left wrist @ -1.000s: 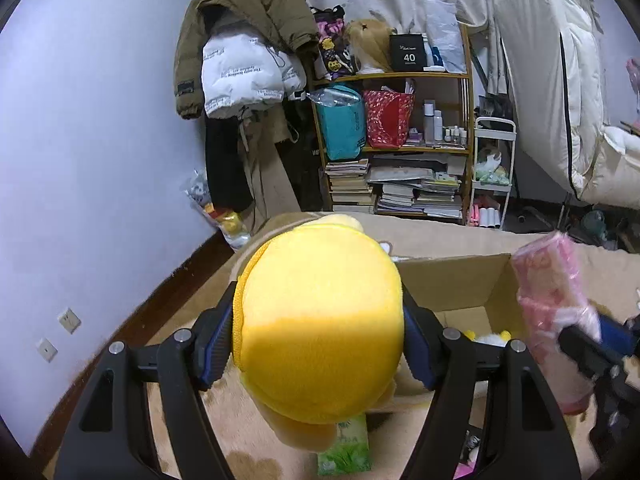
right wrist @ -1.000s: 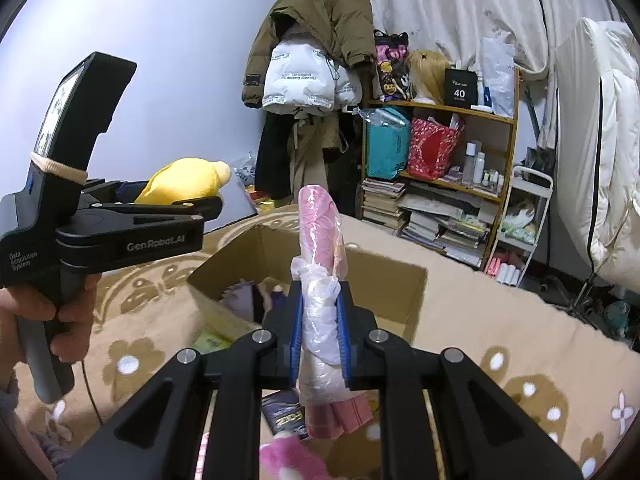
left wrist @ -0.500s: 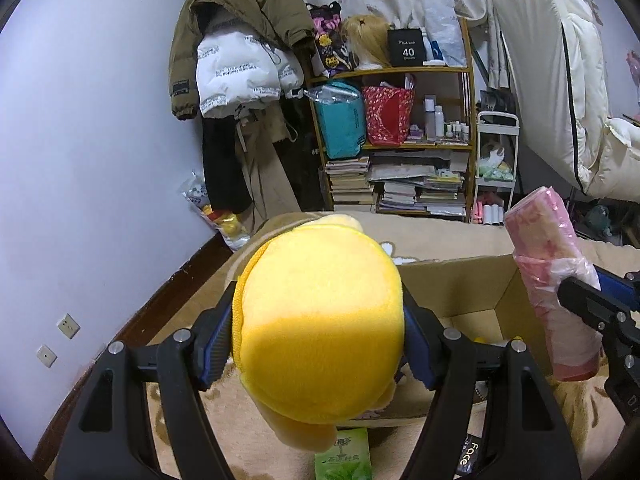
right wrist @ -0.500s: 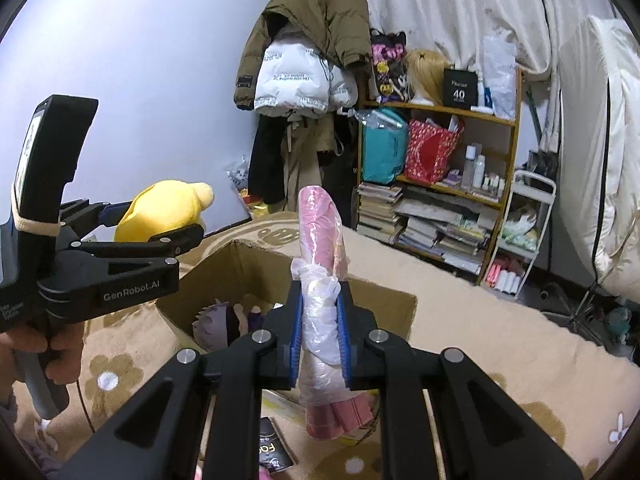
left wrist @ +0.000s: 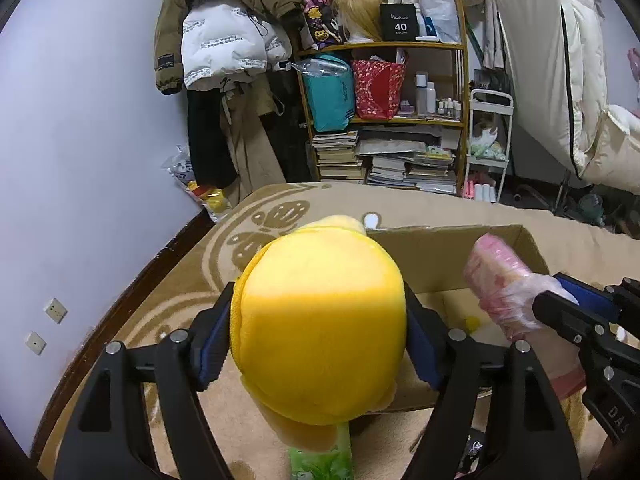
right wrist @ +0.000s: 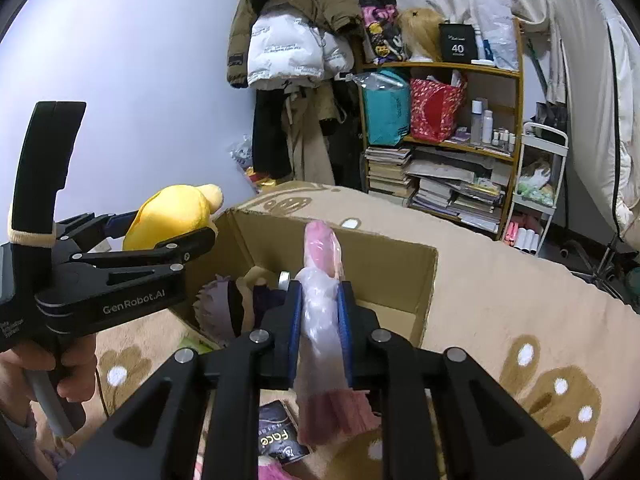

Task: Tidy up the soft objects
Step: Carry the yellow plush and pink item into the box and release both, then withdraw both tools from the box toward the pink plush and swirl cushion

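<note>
My left gripper (left wrist: pixel 318 344) is shut on a yellow plush toy (left wrist: pixel 320 320) and holds it above the near left edge of an open cardboard box (left wrist: pixel 448 256). My right gripper (right wrist: pixel 319 312) is shut on a pink towel wrapped in clear plastic (right wrist: pixel 322 280), upright over the box (right wrist: pixel 400 264). The towel also shows in the left wrist view (left wrist: pixel 504 284), at the right. The yellow plush also shows in the right wrist view (right wrist: pixel 172 212), at the left. Soft toys, one purple (right wrist: pixel 218 312), lie inside the box.
The box stands on a beige flower-pattern blanket (right wrist: pixel 500 320). A green packet (left wrist: pixel 320 460) and a dark "face" packet (right wrist: pixel 276 436) lie in front of the box. Behind are a coat rack (left wrist: pixel 236 40), a full bookshelf (left wrist: pixel 400 120) and a white cart (left wrist: pixel 488 140).
Both grippers have moved forward toward the box with their loads. The towel now stands over the box opening, and the box edge is closer under the yellow plush.
</note>
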